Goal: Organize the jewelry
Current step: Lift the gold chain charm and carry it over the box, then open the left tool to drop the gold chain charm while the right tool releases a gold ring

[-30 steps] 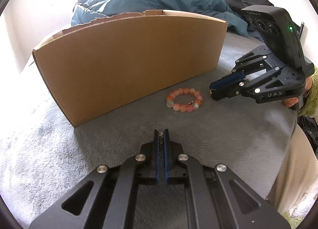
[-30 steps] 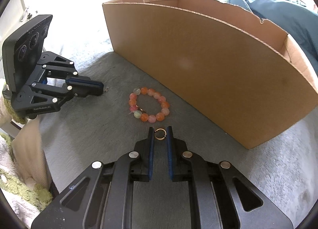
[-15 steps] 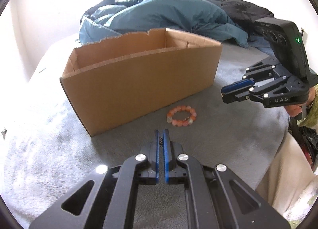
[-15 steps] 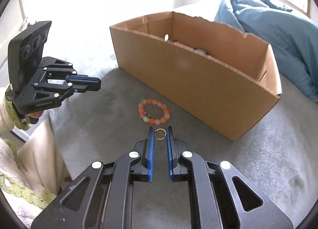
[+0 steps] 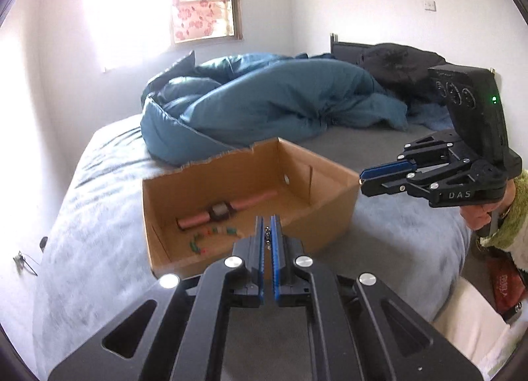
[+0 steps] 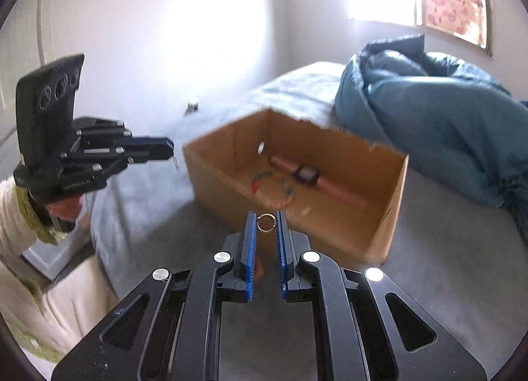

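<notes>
Fingers [image 6: 250,242] pinch gold ring [image 6: 266,223].

White letters "DAS" stand on the black side of the right gripper [image 5: 363,179]. Small print on the left gripper [image 6: 171,150] body is too blurred to read.

Daylight pours through the window [image 5: 203,4] ahead of me, blowing the wall [image 6: 214,27] out to pure white glare. My right-side view is smeared with motion blur, the cardboard box [image 6: 297,163] soft-edged. The left view is sharper. Fisheye bends everything, with dark corners round both pictures.
</notes>
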The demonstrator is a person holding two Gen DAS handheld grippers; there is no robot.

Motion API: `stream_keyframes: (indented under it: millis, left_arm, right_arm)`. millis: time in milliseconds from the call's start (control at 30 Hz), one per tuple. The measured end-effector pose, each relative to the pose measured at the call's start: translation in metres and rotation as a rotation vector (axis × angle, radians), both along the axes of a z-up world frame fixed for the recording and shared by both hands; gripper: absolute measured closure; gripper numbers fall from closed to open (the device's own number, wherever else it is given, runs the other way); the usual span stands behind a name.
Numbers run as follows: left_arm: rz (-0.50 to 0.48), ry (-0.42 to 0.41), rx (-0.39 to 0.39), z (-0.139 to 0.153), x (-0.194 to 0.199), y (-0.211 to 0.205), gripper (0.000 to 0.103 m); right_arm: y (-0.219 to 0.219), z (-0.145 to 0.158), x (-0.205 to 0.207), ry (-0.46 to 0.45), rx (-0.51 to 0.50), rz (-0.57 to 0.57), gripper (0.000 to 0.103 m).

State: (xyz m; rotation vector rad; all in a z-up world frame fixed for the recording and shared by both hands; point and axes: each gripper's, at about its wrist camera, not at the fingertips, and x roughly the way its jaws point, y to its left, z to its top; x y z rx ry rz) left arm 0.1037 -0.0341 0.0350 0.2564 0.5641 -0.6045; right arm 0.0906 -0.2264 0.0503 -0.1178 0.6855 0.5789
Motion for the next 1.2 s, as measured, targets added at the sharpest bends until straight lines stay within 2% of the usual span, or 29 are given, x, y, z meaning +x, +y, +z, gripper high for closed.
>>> stream_keyframes:
  millis: [200,433,567,733,833,900,1200]
  left_arm:
    - [0.032,0.034,-0.014,0.0,0.043,-0.006,0.1]
    - [0.088,0.127,0.017,-0.025,0.093,-0.004,0.1]
    - [0.091,0.166,0.038,-0.04,0.108,-0.004,0.099]
    - [0.113,0.216,0.043,-0.057,0.119,0.0,0.098]
    - [0.117,0.231,0.028,-0.061,0.121,0.003,0.09]
    - [0.112,0.226,0.024,-0.061,0.12,0.003,0.084]
    - [0.112,0.187,0.001,-0.048,0.11,0.006,0.08]
  right_arm:
    - [-0.004,0.004,0.037,-0.014,0.001,-0.014,0.093]
    - [-0.006,-0.023,0.082,0.059,-0.019,-0.021,0.093]
    - [-0.006,-0.041,0.097,0.104,-0.036,-0.022,0.093]
    - [-0.006,-0.054,0.107,0.132,-0.055,-0.025,0.09]
    - [-0.006,-0.056,0.108,0.132,-0.055,-0.026,0.083]
    - [-0.007,-0.056,0.108,0.129,-0.053,-0.026,0.081]
    - [-0.024,-0.046,0.098,0.104,-0.021,-0.068,0.074]
